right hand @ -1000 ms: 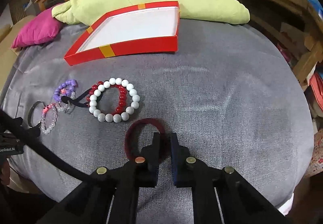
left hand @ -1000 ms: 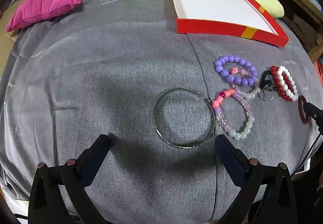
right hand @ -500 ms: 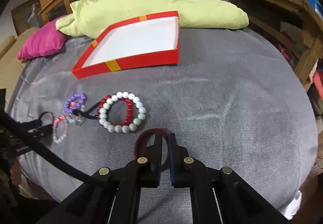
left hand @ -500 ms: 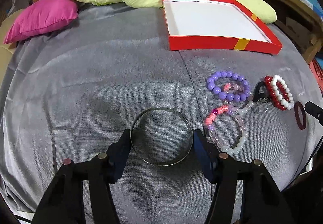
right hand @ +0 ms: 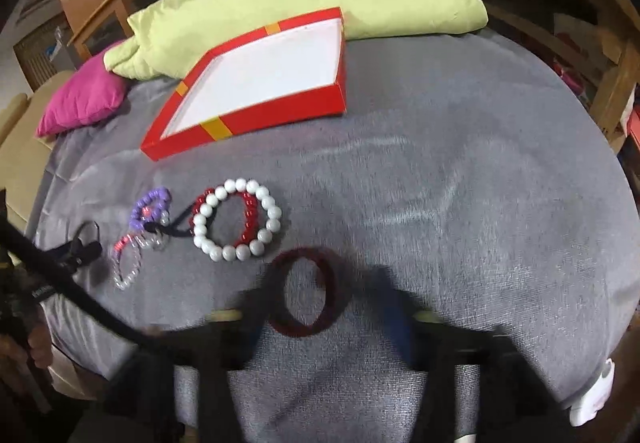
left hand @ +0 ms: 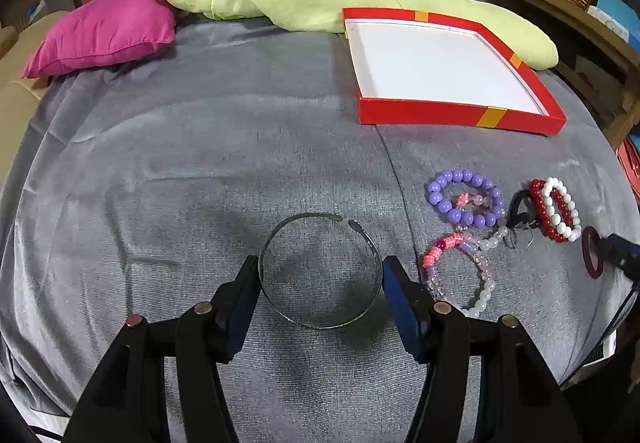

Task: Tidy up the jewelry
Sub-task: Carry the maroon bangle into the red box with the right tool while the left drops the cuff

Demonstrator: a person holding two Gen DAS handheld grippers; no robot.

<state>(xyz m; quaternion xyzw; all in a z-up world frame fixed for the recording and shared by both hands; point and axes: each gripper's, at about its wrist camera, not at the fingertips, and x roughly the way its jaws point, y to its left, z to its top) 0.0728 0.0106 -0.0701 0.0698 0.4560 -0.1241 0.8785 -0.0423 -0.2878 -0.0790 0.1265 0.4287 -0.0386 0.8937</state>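
Left wrist view: left gripper (left hand: pixel 320 275) jaws straddle metal bangle (left hand: pixel 320 271) flat on grey cloth (left hand: pixel 200 171), pads touching its sides, bangle's gap facing away. Right gripper (right hand: pixel 320 307) blurred, jaws just opened, dark red ring (right hand: pixel 306 293) lying loose between them. Red box (left hand: pixel 460 113) far ahead, right of left jaws.

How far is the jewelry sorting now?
Done: nothing; the red box holds no jewelry. In hand: the left gripper is shut on the metal bangle. The right gripper, jaws just opened, straddles the dark red bangle. Left: the beaded bracelets on the grey cloth.
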